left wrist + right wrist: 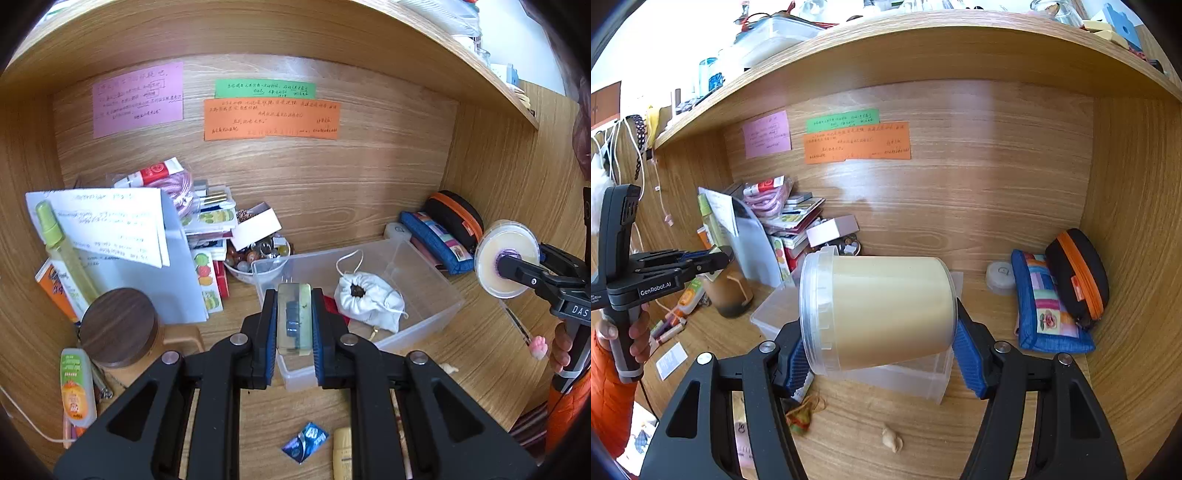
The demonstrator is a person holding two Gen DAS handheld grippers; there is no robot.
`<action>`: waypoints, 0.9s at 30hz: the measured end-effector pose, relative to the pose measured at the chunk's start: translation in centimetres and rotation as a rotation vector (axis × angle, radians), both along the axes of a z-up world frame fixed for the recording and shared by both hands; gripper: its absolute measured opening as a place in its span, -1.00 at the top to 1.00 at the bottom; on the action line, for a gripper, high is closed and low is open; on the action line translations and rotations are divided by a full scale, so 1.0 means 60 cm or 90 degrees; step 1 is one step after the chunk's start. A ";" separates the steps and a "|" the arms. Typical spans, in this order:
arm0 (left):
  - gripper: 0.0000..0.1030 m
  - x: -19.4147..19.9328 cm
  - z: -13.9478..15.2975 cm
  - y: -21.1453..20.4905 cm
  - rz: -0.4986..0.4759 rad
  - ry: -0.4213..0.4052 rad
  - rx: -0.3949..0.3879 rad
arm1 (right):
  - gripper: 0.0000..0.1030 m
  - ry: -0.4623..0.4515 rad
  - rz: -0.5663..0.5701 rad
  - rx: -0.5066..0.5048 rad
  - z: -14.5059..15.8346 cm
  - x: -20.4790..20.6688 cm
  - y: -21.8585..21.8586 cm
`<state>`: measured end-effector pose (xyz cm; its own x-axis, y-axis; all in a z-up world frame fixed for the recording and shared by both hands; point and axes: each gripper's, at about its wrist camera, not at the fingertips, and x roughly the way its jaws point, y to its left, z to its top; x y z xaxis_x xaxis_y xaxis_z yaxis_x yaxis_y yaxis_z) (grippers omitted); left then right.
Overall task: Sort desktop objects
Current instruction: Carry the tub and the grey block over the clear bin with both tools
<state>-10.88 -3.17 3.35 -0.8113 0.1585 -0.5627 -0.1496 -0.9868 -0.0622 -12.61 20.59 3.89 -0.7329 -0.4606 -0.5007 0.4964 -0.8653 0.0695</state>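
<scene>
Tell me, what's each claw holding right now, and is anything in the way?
Left gripper shut on a small clear block. Right gripper shut on a cream tub. Both above the clear bin. Nothing blocking.

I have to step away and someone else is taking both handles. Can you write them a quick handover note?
Left claw: shut on a small clear yellowish block, held over the clear bin.
Right claw: shut on a cream-filled plastic tub, on its side, above the bin.
Done: a white drawstring pouch lies in the bin.
Left: place both held items; loose bits remain on the desk, like the blue packet.
</scene>
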 end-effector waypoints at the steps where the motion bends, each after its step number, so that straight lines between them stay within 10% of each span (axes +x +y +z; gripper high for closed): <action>1: 0.70 -0.004 0.001 0.001 -0.002 0.000 0.000 | -0.21 -0.001 0.000 0.000 0.000 -0.005 -0.001; 27: 0.70 -0.186 -0.078 0.026 -0.047 -0.086 -0.011 | -0.21 -0.081 0.010 0.050 -0.071 -0.169 -0.060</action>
